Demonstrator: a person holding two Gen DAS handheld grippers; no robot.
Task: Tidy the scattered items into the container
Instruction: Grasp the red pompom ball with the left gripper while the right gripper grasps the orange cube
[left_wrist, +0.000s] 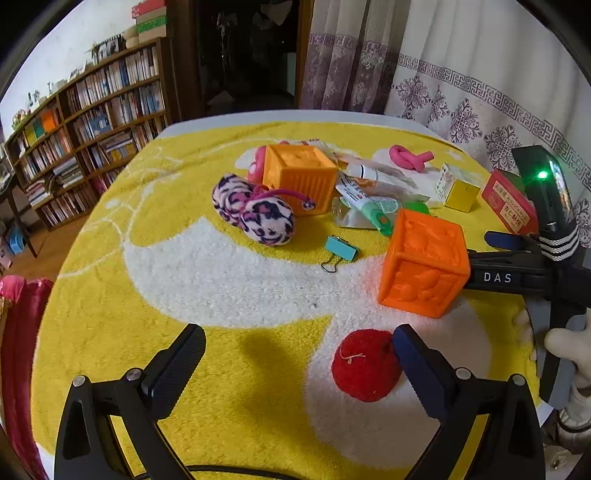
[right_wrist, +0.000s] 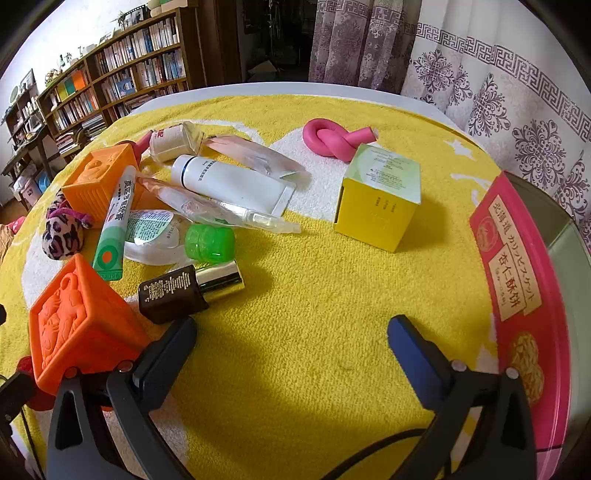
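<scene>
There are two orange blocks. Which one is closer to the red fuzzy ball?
The orange block in front, just past the red ball. The other orange block sits farther back, beside the leopard-print plush toy.

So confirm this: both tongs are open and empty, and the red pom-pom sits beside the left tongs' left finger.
Wrong on one point: the red pom-pom sits beside the right finger of the left tongs, as the left wrist view shows. The rest holds: the right tongs are open and empty too.

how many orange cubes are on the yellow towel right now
2. One orange cube sits near the right claw, beside its left finger. The other orange cube is farther back, next to the leopard plush. More could hide under the clutter.
</scene>
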